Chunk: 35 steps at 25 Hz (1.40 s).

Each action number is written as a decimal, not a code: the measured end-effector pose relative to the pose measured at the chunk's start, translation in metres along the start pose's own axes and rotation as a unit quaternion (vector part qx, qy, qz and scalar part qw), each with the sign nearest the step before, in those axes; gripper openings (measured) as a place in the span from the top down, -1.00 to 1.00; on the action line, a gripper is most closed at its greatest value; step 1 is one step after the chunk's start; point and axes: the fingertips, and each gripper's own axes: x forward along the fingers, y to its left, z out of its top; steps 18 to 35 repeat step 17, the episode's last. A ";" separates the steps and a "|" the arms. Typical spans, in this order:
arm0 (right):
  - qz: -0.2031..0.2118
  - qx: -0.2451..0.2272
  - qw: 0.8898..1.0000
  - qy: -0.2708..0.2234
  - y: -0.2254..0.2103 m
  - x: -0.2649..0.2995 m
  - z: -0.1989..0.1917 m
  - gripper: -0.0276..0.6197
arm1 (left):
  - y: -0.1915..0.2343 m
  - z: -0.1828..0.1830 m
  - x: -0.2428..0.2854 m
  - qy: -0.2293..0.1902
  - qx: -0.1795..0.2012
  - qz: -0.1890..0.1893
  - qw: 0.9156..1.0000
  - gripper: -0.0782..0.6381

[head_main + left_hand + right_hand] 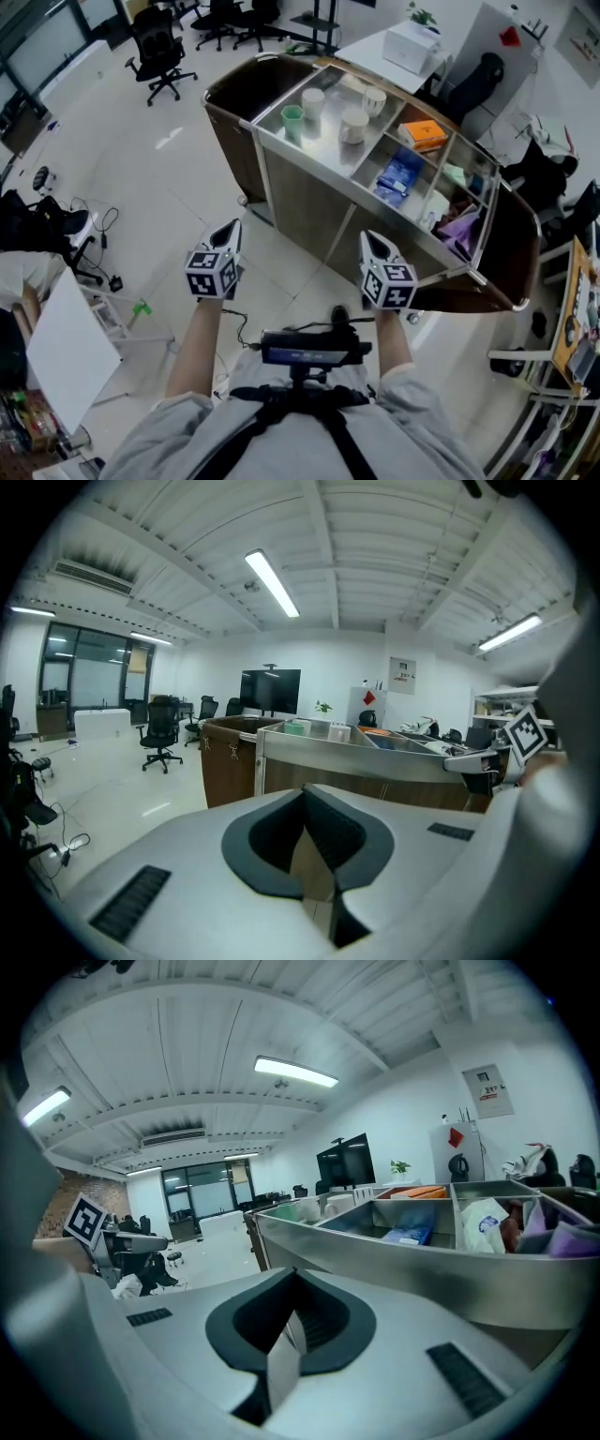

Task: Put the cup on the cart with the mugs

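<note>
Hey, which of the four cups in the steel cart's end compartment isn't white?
The pale green cup, leftmost of the four in the head view; the other three are white mugs.

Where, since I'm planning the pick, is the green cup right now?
In the head view, the green cup stands in the left-end compartment of the cart, just left of the white mugs.

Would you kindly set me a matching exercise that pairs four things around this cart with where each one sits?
Things:
1 green cup
2 orange box
3 purple bag
4 black office chair

Places:
A on the floor, away from the cart
B in the compartment with the white mugs
C in the compartment just beyond the blue packets
D in a compartment towards the cart's right end, head view

Pairs: 1-B, 2-C, 3-D, 4-A
</note>
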 end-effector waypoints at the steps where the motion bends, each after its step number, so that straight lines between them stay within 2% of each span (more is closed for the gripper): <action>1: -0.001 0.001 1.000 0.001 0.000 -0.001 -0.001 0.91 | 0.002 -0.004 -0.001 0.003 -0.002 -0.001 1.000 0.78; 10: -0.009 0.005 1.000 0.007 -0.001 -0.014 -0.023 0.91 | 0.008 -0.036 -0.010 0.025 -0.004 -0.014 1.000 0.78; 17: -0.023 0.018 0.999 0.019 -0.002 -0.022 -0.047 0.91 | 0.014 -0.053 -0.017 0.028 -0.025 -0.016 0.999 0.78; 35: -0.023 0.018 0.999 0.019 -0.002 -0.022 -0.047 0.91 | 0.014 -0.053 -0.017 0.028 -0.025 -0.016 0.999 0.78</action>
